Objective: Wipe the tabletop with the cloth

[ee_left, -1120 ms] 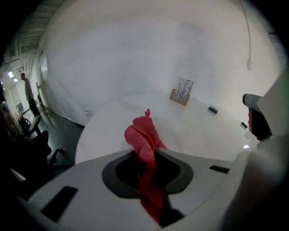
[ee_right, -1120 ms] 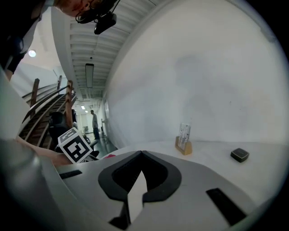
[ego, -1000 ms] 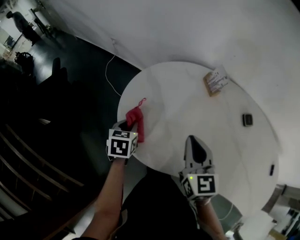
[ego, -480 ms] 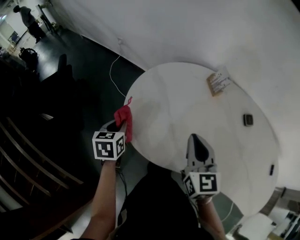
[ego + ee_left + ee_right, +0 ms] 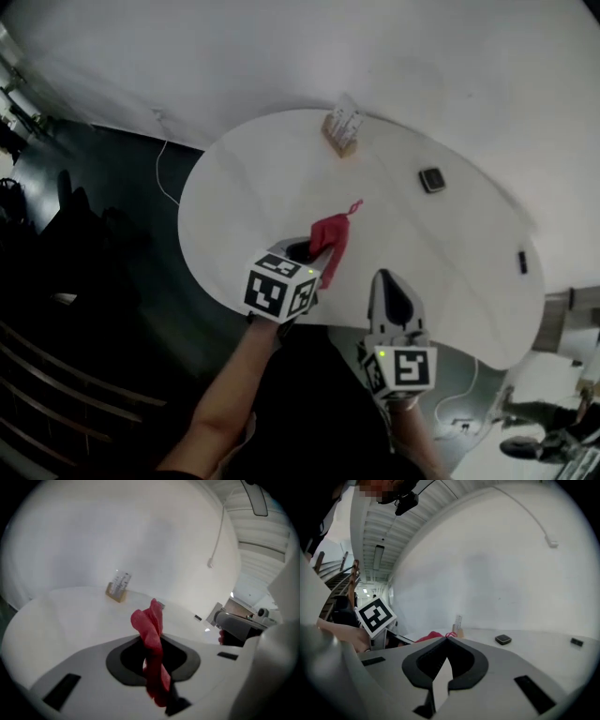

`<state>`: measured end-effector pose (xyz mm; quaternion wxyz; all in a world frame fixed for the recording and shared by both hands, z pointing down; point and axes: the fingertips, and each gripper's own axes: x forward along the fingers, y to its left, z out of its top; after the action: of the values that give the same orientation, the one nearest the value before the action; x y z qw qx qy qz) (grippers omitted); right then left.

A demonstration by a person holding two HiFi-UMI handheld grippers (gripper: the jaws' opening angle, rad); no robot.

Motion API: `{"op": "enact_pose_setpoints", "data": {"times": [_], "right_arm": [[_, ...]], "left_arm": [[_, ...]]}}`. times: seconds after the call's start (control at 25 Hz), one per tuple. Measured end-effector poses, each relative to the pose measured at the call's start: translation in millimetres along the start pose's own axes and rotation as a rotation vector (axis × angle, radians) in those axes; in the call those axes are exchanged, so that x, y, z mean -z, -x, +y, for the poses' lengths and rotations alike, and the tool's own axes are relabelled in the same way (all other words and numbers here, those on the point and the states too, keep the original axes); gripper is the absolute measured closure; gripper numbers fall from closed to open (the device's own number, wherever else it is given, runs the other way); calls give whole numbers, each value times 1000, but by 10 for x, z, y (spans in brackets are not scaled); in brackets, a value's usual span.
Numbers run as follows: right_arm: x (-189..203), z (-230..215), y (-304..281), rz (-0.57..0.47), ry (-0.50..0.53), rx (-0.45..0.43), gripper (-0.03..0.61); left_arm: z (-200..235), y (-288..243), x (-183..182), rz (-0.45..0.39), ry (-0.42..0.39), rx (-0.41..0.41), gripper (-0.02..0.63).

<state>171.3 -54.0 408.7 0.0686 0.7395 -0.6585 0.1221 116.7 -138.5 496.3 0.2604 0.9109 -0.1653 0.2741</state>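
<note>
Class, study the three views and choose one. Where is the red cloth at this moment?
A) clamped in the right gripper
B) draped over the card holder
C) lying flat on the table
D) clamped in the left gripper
D: the left gripper view shows the red cloth pinched between the jaws of the left gripper, while the right gripper is shut on nothing.

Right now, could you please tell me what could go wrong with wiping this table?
1. The red cloth is pinched in the left gripper as a narrow, bunched strip, so little of it may meet the tabletop. The gripper itself might scrape the surface.
2. A card stand and a small dark device sit on the far side, and a wide sweep could push them off.
</note>
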Motion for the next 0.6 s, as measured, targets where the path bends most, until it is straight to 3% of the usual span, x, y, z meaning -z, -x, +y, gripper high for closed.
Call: {"op": "enact_pose_setpoints", "data": {"times": [0.12, 0.24, 0.44, 0.6], "right_arm": [[34, -289, 222, 1, -18, 85, 575], [72, -495, 369, -2, -34, 146, 575], [114, -523, 350, -5, -40, 132, 575], [100, -330, 140, -3, -59, 38, 575]], "left_arm": [[-361, -442, 130, 87, -38, 70, 552], [-583, -739, 308, 159, -26, 122, 552], [-401, -763, 641, 254, -117, 20, 552], [-51, -427, 811, 245, -66, -71, 552]]}}
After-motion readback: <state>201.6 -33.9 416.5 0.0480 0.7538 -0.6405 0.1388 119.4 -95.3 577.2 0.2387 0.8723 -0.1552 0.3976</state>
